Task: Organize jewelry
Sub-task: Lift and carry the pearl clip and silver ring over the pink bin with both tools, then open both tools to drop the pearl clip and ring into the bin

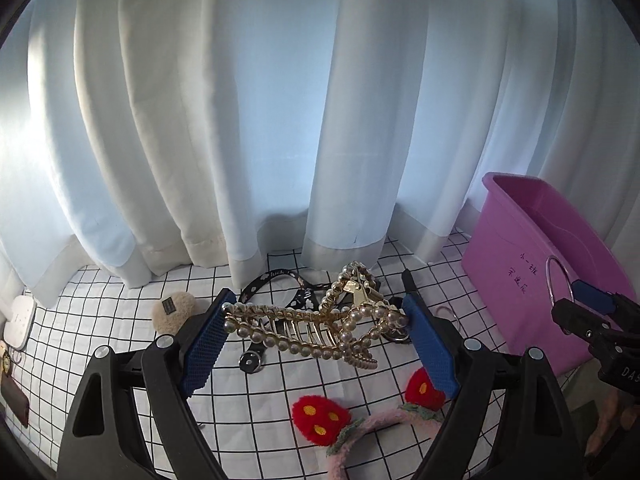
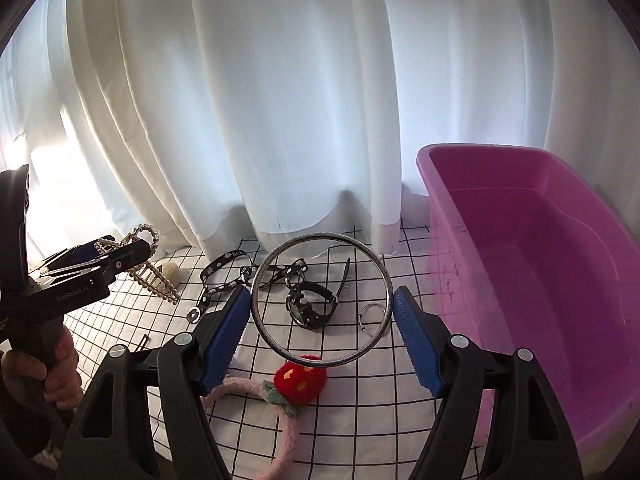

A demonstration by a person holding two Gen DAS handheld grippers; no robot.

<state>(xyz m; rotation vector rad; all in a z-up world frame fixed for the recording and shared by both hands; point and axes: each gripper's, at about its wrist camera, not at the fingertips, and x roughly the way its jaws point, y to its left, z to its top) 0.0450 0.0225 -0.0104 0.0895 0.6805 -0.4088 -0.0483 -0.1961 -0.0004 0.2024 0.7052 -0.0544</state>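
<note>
Grippers at work — left gripper [image 1: 316, 320] clamps a pearl hair claw [image 1: 316, 330] mid-frame; right gripper [image 2: 322, 312] pinches a silver bangle [image 2: 322, 300] beside the pink bin [image 2: 560, 264], right.

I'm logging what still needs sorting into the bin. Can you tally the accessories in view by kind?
Pearl hair claw, held in the left gripper: 1
Silver bangle, held in the right gripper: 1
Small ring: 1
Black watch: 1
Black printed strap: 1
Strawberry headband: 1
Fluffy beige clip: 1
Total: 7
The pink bin looks empty.
</note>
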